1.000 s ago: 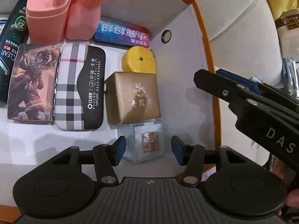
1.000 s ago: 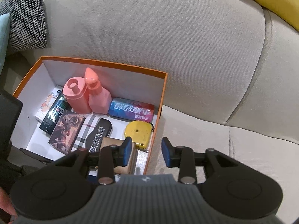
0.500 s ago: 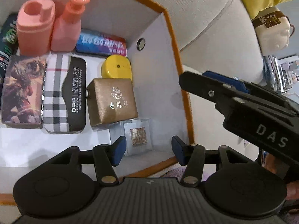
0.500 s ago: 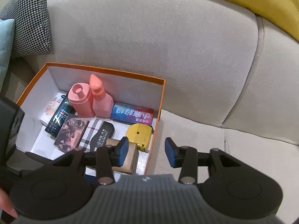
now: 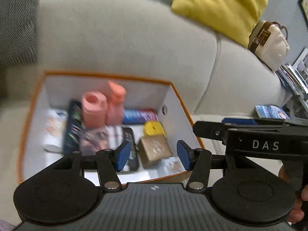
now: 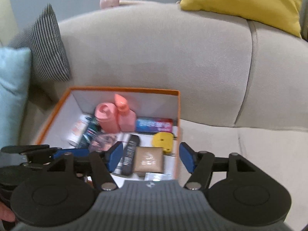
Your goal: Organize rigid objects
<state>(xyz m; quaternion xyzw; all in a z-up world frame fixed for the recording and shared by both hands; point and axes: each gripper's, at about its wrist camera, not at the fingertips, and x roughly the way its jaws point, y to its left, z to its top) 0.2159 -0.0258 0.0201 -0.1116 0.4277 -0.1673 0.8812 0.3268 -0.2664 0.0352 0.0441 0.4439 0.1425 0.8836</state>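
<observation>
- Tongs first: left gripper [image 5: 152, 155] stands apart, empty; right gripper [image 6: 151, 158] has just been opening, nothing between its pads.
- Both hang above the orange box [image 6: 178, 115] on the sofa [image 6: 154, 53].
- Bottles, gold case [image 6: 149, 161], yellow tape measure [image 6: 162, 140] lie packed inside.
- Risk, I judge: a careless descent clips the box wall, or the two grippers collide.

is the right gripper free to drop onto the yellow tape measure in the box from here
Probably yes. The right gripper is open and empty, and the yellow tape measure lies uncovered near the orange box's right wall. That wall and the gold box crowd it, leaving tight finger room.
</observation>
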